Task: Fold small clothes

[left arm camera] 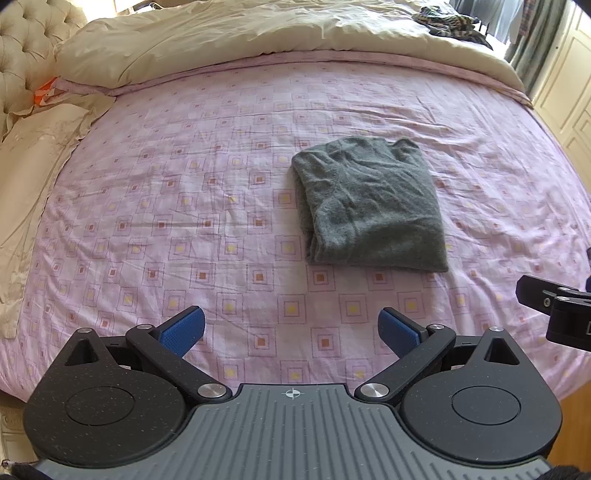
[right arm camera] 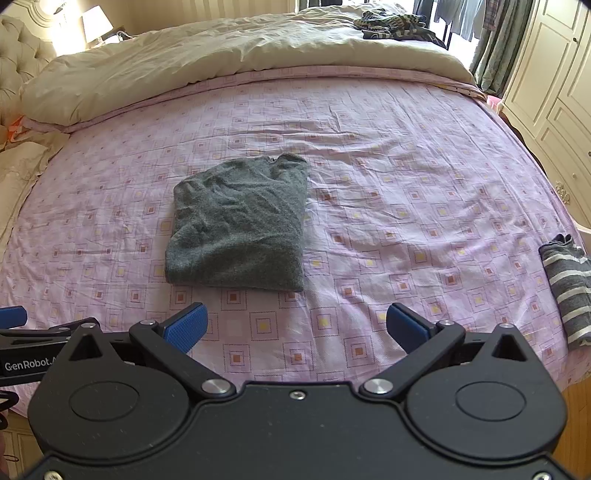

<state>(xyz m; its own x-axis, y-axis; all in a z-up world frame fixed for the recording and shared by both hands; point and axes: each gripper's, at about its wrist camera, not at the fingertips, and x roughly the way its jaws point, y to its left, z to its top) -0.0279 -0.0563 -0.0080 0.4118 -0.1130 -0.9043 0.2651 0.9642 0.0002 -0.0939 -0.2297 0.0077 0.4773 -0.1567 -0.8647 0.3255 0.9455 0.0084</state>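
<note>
Left wrist view first: the left gripper (left arm camera: 291, 328) hangs low over the near edge of the bed (left arm camera: 155, 206), its blue fingers (left arm camera: 183, 330) spread wide and holding nothing. Ahead and a little right lies the grey sweater (left arm camera: 369, 206), folded into a compact rectangle flat on the pink sheet — collar at the far end, folded edge nearest us, long axis running away from the camera. The right gripper (left arm camera: 554, 314) peeks in at the right edge, clear of the cloth.

Right wrist view now: the right gripper (right arm camera: 297, 326) is released too, fingers (right arm camera: 406, 326) apart and empty. The sweater sits ahead-left, apart from both tools — I'd judge this fold finished, hence the hands-off stance. A striped garment (right arm camera: 567, 284) waits at the bed's right edge, likely next; more clothes (right arm camera: 395, 22) sit on the cream duvet (right arm camera: 184, 55) at the far side.
</note>
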